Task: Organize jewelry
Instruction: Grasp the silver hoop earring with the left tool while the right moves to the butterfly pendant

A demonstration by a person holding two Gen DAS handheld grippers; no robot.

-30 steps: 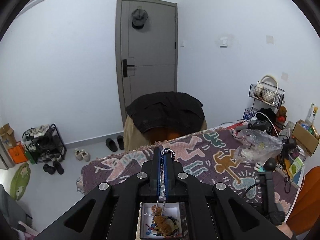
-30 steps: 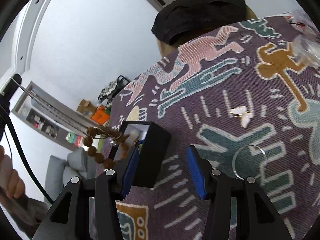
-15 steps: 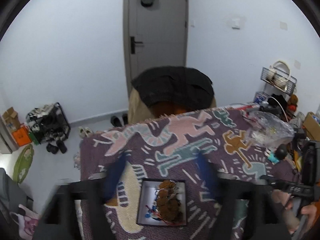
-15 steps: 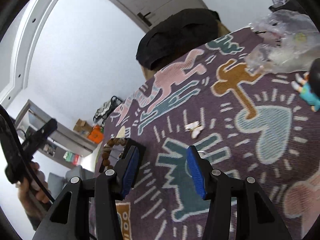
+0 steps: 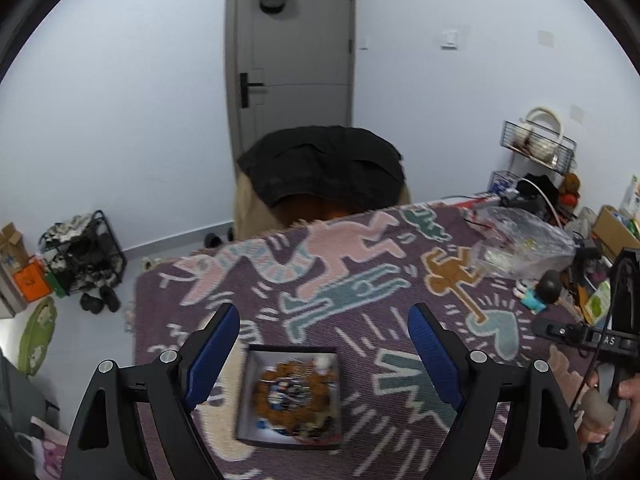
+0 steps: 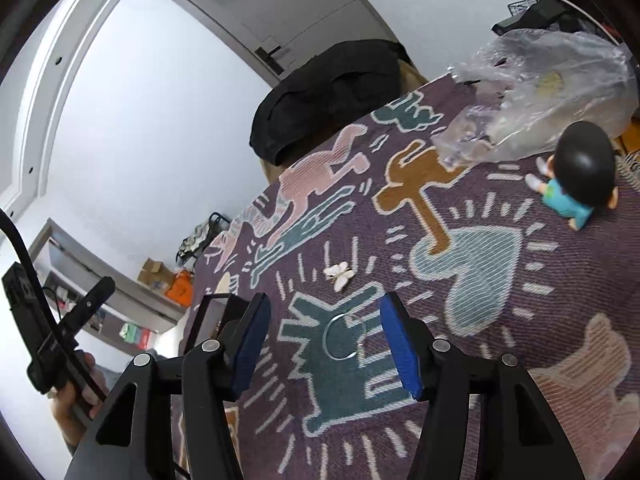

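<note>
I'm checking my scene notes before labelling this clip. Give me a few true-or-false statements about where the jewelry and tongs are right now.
1. The left tongs are open and empty. True.
2. The brown bead bracelet lies inside the jewelry box. True.
3. The thin clear bangle sits in the box. False: it lies on the patterned cloth.
4. The right tongs grip the white butterfly clip. False: they are open, the clip lies apart.

The right tool hangs with blue pads spread wide over a thin clear ring on the patterned cloth. A white butterfly clip lies beyond; a black box sits left.
</note>
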